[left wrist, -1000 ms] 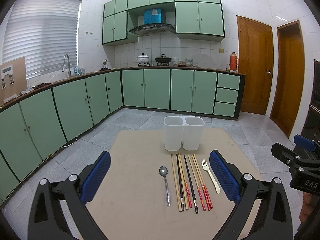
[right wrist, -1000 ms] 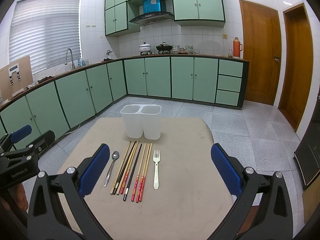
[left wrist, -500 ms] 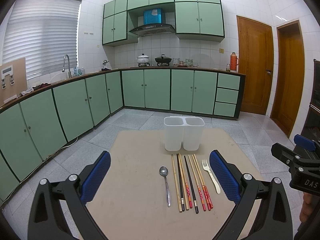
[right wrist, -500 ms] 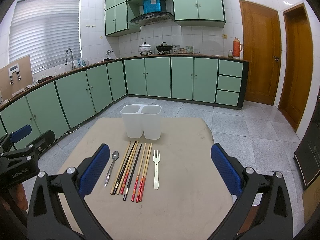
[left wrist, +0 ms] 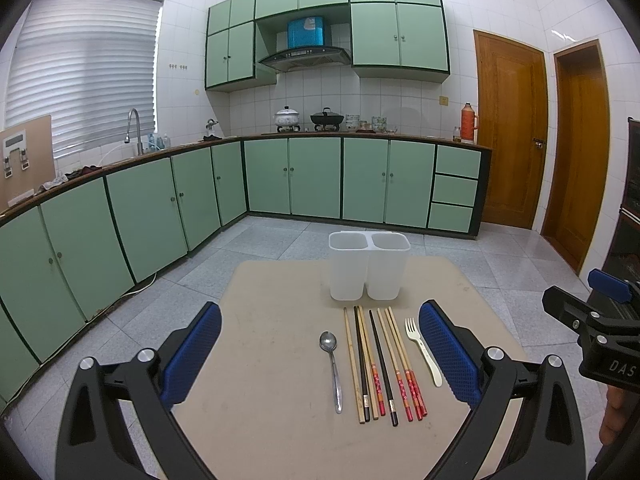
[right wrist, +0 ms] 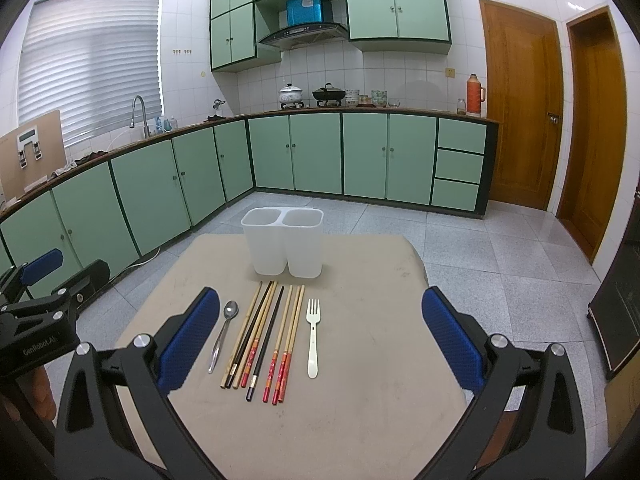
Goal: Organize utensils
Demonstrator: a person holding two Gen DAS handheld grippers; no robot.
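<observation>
A translucent white two-compartment holder (left wrist: 369,266) (right wrist: 284,242) stands empty at the far side of a beige table (left wrist: 272,412) (right wrist: 380,400). In front of it lie in a row a metal spoon (left wrist: 332,364) (right wrist: 223,334), several chopsticks (left wrist: 380,364) (right wrist: 266,338) and a cream plastic fork (left wrist: 424,350) (right wrist: 313,336). My left gripper (left wrist: 320,354) hovers open above the near side of the row, holding nothing. My right gripper (right wrist: 320,344) is open too, with the utensils lying beyond its left finger and the fork near its middle.
Green kitchen cabinets (left wrist: 280,178) line the left and far walls, with a sink and pots on the counter. Two wooden doors (left wrist: 508,128) are at the right. Tiled floor surrounds the table. A hand shows at each view's outer edge.
</observation>
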